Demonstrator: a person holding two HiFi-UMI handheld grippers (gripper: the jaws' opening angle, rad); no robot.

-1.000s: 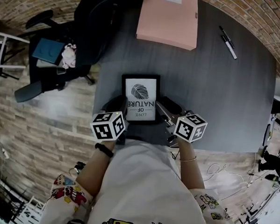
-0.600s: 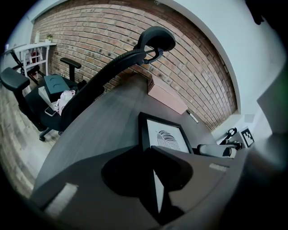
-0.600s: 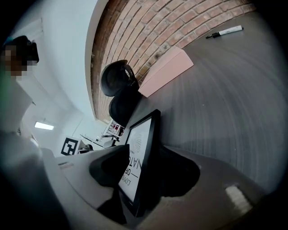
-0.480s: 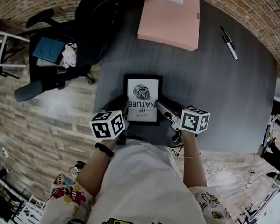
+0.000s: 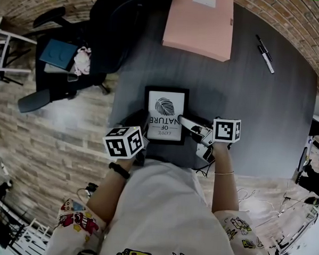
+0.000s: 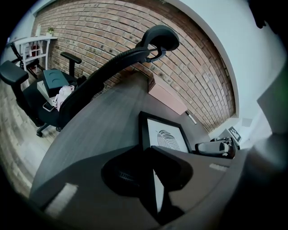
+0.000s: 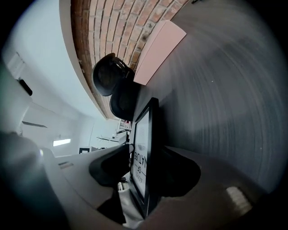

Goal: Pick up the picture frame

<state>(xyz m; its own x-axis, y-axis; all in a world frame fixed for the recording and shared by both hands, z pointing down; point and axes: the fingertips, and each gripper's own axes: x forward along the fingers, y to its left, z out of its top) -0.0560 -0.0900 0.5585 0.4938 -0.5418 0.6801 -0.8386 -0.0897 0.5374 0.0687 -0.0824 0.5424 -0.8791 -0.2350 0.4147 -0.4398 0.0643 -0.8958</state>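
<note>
**Frame pinched on one side, right claw not yet on**

Step in hand: getting a grip before the lift. The picture frame (image 5: 165, 115) looks to lie flat on the grey table (image 5: 256, 113), print up, near the table's 6 o'clock edge, right in front of the person.

Left claw (image 5: 141, 123) sits at the frame's 8 o'clock corner. Its own view shows the jaws part closed w/ the black border clamped between them, so it's pinching the frame.

Right claw (image 5: 184, 120) comes in at the frame's 4 o'clock side. Its jaws have just been opening and stand spread about as wide as they go. The frame's edge sits between them, but there's a gap on the print side, so no squeeze yet.

Next, prob.: close the right claw on that edge, then raise both together, kept level so the frame doesn't twist out of the left pinch.
</note>
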